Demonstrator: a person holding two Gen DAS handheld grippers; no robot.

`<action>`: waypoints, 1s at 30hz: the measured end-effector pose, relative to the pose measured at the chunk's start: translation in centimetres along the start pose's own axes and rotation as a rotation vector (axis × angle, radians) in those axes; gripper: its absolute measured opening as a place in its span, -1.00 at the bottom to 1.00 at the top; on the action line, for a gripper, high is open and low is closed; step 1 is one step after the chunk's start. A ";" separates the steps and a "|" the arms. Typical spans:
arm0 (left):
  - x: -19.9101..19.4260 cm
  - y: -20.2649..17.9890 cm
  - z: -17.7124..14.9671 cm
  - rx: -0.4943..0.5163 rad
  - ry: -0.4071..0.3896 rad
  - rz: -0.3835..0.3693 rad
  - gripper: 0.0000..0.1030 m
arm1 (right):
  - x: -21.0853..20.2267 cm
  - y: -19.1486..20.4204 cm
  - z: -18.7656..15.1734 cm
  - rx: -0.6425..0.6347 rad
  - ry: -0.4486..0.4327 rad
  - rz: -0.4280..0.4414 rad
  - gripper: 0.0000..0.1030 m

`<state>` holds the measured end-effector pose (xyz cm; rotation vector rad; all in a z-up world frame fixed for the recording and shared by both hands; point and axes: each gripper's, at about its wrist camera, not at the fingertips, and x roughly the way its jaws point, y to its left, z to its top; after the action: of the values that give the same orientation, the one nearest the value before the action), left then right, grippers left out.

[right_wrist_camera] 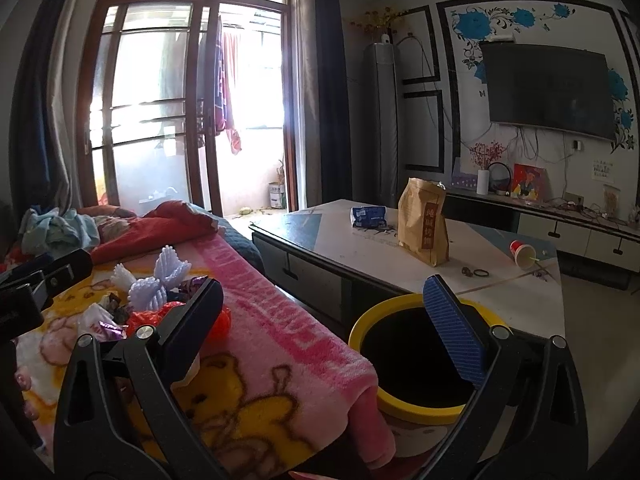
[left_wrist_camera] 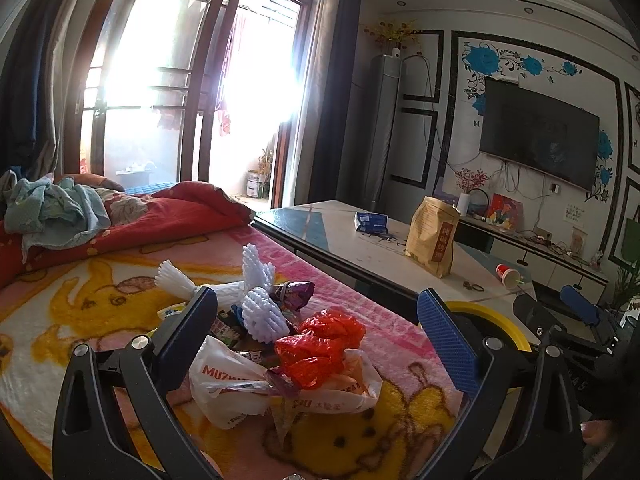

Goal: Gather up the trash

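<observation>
Trash pile on the bed blanket, both tools spread wide and empty.

The pile (left_wrist_camera: 280,340) lies on the pink-and-yellow cartoon blanket (left_wrist_camera: 100,340): a crumpled white plastic bag (left_wrist_camera: 224,384) with red lettering, a wadded red bag (left_wrist_camera: 320,344) on top of it, white foam fruit netting (left_wrist_camera: 256,300) fanned out behind, and a purple wrapper (left_wrist_camera: 296,292) beside the netting. The left tool (left_wrist_camera: 316,328) hangs over the pile, jaws apart on either side, touching nothing. The right tool (right_wrist_camera: 320,312) is also agape and holds nothing, over the blanket's hanging edge. A yellow-rimmed bin (right_wrist_camera: 376,316) stands just beside that edge, its dark mouth unobstructed, close against the worktop (right_wrist_camera: 360,248), which carries a brown paper bag (right_wrist_camera: 424,224) and a tipped red cup (right_wrist_camera: 522,252).
</observation>
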<state>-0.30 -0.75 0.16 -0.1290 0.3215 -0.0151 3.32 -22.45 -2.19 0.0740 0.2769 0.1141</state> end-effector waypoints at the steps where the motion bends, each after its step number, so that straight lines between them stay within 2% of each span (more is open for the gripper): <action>1: 0.0 0.0 0.0 0.000 0.000 -0.001 0.88 | -0.1 -0.1 0.0 0.000 0.000 0.002 0.79; 30: 1.3 0.5 -0.8 -0.008 0.034 -0.016 0.88 | 0.4 -0.3 -0.3 0.010 0.034 0.011 0.79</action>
<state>0.65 -0.37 -1.07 -0.1393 0.3542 -0.0320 3.65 -22.66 -2.64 0.0840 0.3111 0.1247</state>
